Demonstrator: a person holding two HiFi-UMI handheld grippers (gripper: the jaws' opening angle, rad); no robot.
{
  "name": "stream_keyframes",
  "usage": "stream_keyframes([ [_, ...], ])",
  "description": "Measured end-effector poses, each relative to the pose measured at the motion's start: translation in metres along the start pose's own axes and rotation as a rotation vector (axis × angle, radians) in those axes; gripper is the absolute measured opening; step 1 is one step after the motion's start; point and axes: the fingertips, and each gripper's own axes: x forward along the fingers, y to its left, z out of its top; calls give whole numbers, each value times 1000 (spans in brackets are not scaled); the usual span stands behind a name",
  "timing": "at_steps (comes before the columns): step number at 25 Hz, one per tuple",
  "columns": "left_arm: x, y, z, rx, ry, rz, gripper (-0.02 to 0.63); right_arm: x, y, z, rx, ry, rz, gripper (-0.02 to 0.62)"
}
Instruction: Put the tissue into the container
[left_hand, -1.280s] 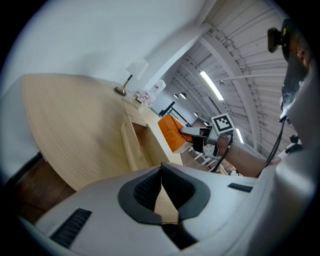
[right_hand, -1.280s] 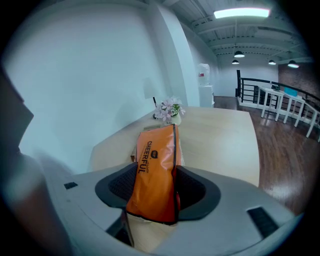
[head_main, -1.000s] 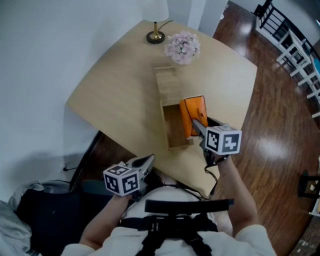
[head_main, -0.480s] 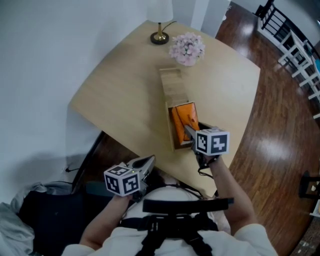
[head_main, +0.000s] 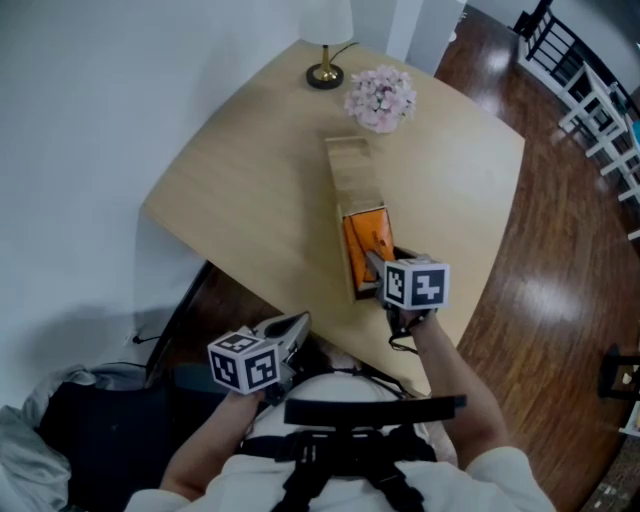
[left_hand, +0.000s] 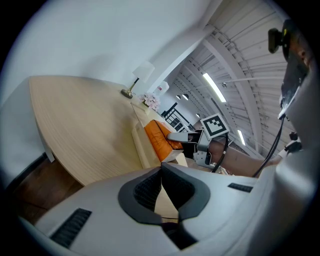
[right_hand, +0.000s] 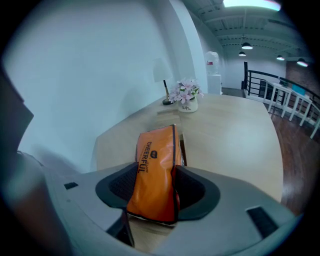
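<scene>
An orange tissue pack (head_main: 364, 241) lies inside the near end of a long wooden container (head_main: 349, 178) on the pale table. My right gripper (head_main: 380, 266) comes in from the near side and is shut on the pack's near end. In the right gripper view the tissue pack (right_hand: 155, 167) fills the gap between both pads, pointing away over the table. My left gripper (head_main: 293, 324) hangs off the table's near edge by the person's body, shut with nothing in it. In the left gripper view its pads meet at the tips, and the tissue pack (left_hand: 159, 139) shows beyond them in the container (left_hand: 141, 146).
A lamp base (head_main: 325, 75) and a pot of pink flowers (head_main: 381, 98) stand at the table's far end, behind the container. Dark wooden floor (head_main: 560, 250) lies to the right, with white railings at the far right. A dark bag (head_main: 70, 420) sits on the floor at lower left.
My right gripper has carried the orange pack leftward and down, from tilted over the container's right wall to lying inside it. The left gripper has stayed put.
</scene>
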Motion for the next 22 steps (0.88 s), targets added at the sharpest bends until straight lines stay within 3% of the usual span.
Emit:
stream_keyframes([
  [10,0,-2,-1,1,4,-8,-5,29,-6,-18,-6,81,-81,235],
  [22,0,-3,-3,3,12,-10,-5,44,-7,-33,-17,171,-92,253],
])
